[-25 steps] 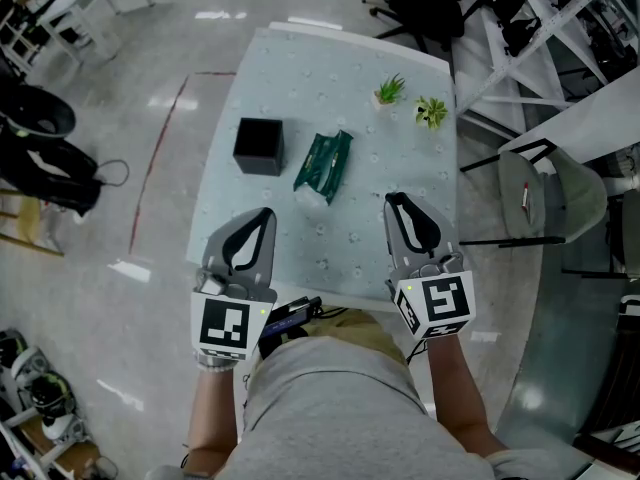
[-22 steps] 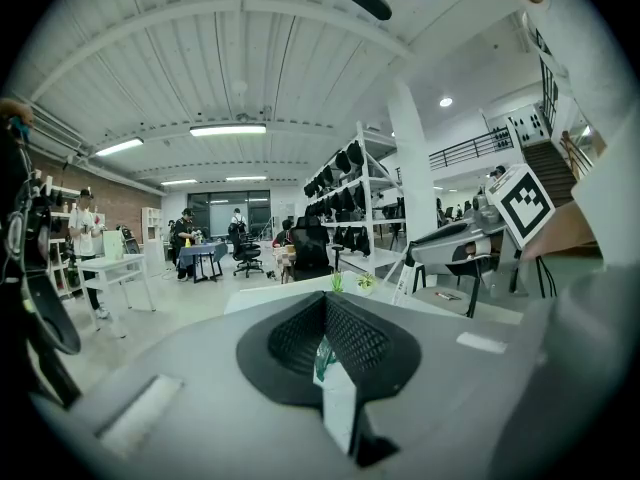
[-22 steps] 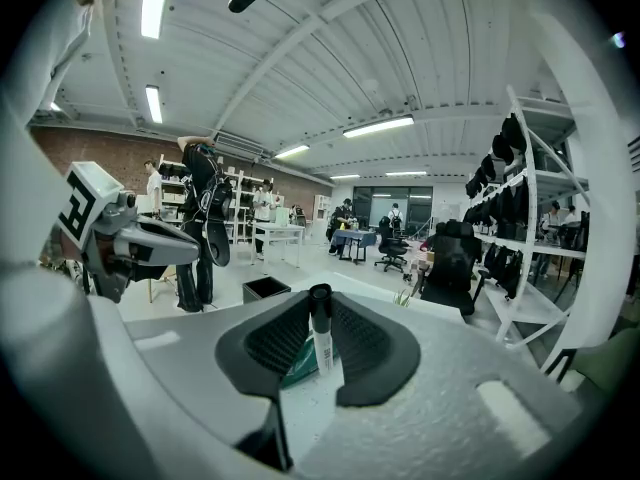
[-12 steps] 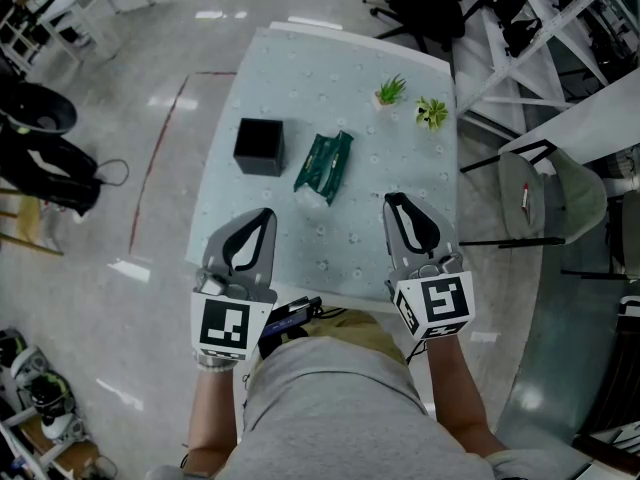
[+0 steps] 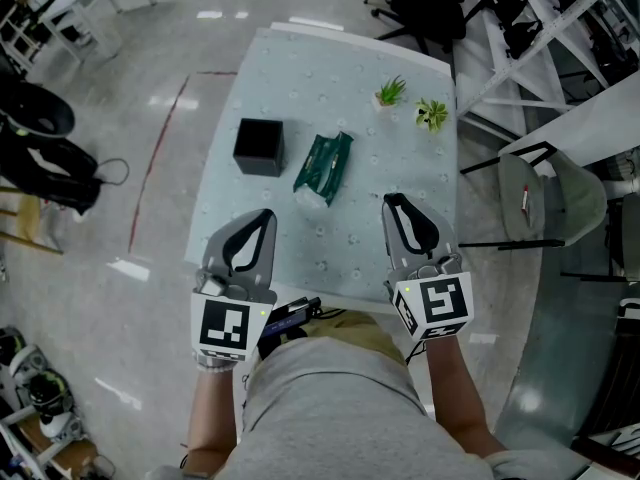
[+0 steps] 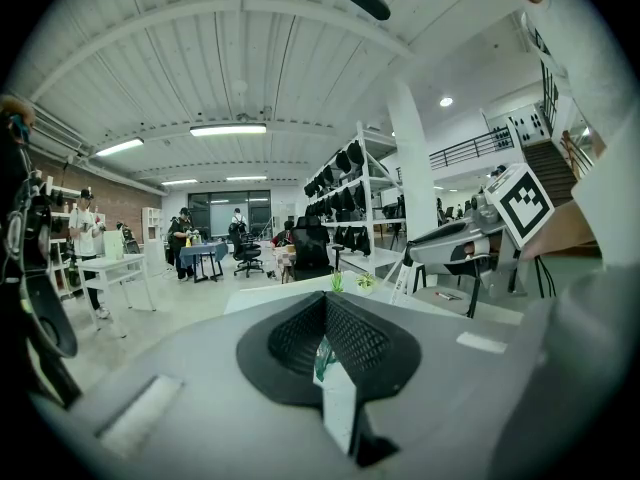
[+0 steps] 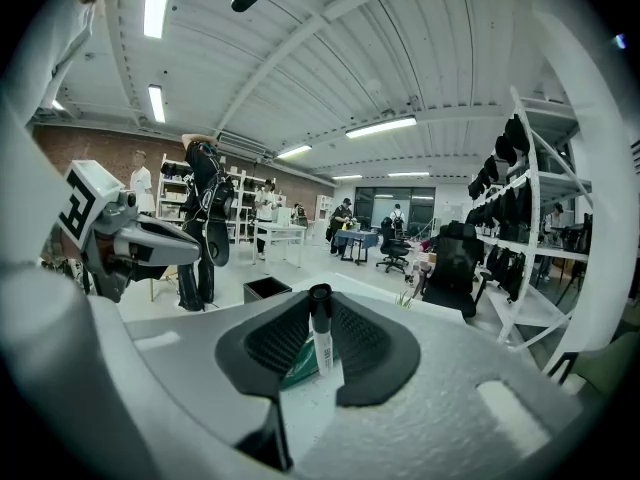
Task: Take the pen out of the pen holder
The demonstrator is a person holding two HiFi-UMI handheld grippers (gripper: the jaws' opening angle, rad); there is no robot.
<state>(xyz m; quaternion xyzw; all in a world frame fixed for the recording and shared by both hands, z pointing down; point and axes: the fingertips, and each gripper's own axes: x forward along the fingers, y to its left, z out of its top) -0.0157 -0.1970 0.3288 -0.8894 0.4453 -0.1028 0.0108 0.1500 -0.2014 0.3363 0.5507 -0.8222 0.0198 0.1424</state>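
Risks dropping the pen (image 7: 322, 343), pinched in the closed right tongs (image 7: 320, 298) beside the shut, empty left tongs (image 6: 325, 296), onto the tabletop (image 5: 330, 78) below if grip eases.

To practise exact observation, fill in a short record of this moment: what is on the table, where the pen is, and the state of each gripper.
table: holds everything listed below
pen holder: black cube, far left
green packet: right of the holder
first plant, second plant: far right
pen: upright between the right fingers
right gripper: shut on the pen
left gripper: fingers together, nothing held
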